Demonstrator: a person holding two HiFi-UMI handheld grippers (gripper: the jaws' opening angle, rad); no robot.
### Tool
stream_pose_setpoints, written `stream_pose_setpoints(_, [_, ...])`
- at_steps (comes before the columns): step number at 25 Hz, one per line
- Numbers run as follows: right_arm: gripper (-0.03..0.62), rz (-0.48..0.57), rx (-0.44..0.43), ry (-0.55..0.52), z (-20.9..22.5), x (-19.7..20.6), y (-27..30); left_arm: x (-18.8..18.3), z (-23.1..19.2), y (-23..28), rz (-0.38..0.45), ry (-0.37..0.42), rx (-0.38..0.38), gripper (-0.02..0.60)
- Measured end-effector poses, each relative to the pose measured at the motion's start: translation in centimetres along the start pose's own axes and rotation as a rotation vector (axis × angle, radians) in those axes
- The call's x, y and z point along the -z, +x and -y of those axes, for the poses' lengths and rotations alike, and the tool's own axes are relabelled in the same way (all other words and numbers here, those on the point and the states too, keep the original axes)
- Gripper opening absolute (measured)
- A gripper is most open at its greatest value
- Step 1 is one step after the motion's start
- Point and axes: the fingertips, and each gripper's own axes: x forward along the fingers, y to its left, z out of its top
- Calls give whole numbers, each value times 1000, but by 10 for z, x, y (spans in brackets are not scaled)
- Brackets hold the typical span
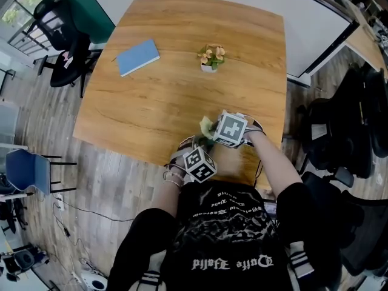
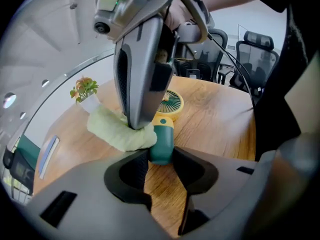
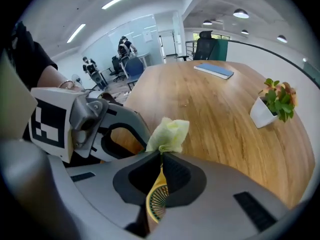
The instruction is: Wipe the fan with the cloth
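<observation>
A small hand fan has a green handle (image 2: 161,141) and a round yellow head (image 2: 171,104) with a green grille. My left gripper (image 2: 161,156) is shut on the handle's end, low over the table's near edge. A pale green cloth (image 2: 117,129) is bunched beside the fan's head. My right gripper (image 3: 161,156) is shut on the cloth (image 3: 170,134), coming down from above; its fingertips (image 2: 137,121) press the cloth next to the handle's top. Under its jaws shows the fan's yellow grille (image 3: 156,199). In the head view, only a scrap of cloth (image 1: 207,127) shows by the marker cubes.
On the wooden table (image 1: 182,96) lie a blue notebook (image 1: 137,57) at the far left and a small potted plant (image 1: 211,58) near the middle. Black office chairs (image 1: 63,47) stand at the far left corner, more chairs (image 1: 339,132) on the right.
</observation>
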Motion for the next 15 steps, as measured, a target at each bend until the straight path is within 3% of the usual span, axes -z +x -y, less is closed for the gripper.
stream_pose_setpoints(5, [23,-94,-34,-47,3,5,9,1,3,-1,8,35,25,176])
stream_pose_setpoints(9, [23,-226,13,-142,19,13,1,5,-1,-2,10,49,19,176])
stream_pose_setpoints(15, [23,-255,13,-91,29,28,-4,2,-1,-3,19,82,28,176])
